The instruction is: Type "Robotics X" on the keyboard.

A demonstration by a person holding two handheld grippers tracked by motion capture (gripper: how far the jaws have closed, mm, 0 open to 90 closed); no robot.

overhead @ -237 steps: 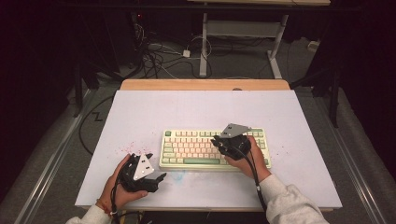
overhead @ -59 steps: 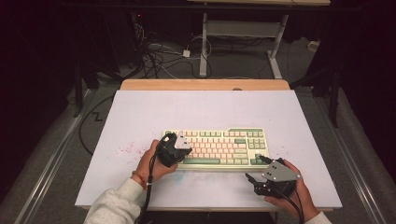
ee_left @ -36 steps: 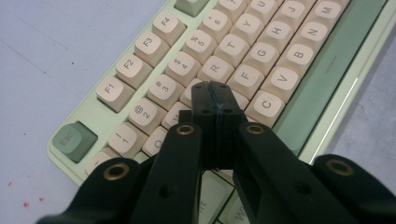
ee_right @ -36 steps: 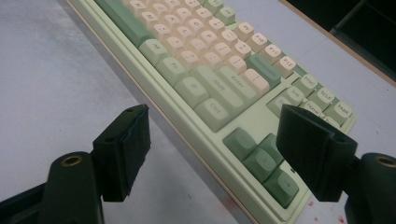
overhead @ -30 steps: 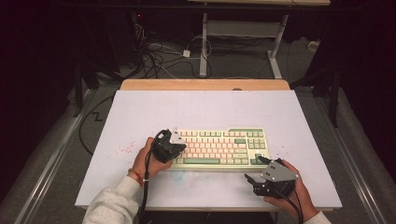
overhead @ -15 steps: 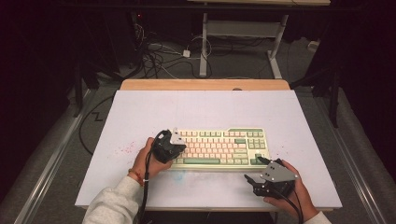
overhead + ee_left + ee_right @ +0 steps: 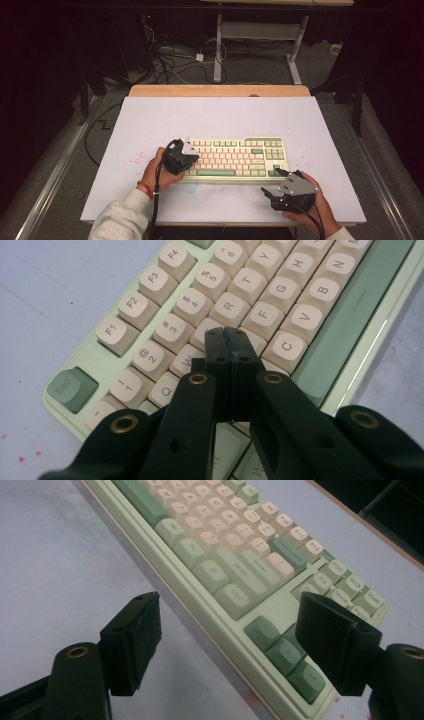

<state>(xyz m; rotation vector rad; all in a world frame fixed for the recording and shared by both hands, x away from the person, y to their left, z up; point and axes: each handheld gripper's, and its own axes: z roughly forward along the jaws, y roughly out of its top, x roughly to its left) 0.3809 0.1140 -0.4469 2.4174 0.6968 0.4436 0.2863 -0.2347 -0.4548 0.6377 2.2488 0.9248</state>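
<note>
Our left gripper (image 7: 231, 345), jaws clenched empty, tips the keyboard (image 7: 345, 340) keys; "Esc" (image 7: 67, 387) reads at eight o'clock.

Keyboard (image 7: 235, 158) lies on the table (image 7: 220, 117), nearer the person's edge than the far edge, roughly centred left to right. Left gripper (image 7: 186, 156) sits over the keyboard's left end, hand coming in from the lower left; in the left gripper view its tips (image 7: 229, 347) are above the letter keys, with Esc key (image 7: 66, 386) off to the left at the corner and the long bottom-row bar (image 7: 350, 315) to the right. Right gripper (image 7: 274, 189) is on the table just in front of the keyboard's right near corner, apart from it. Behind the table, on the floor, cables (image 7: 170, 60) and a desk frame (image 7: 257, 35).
</note>
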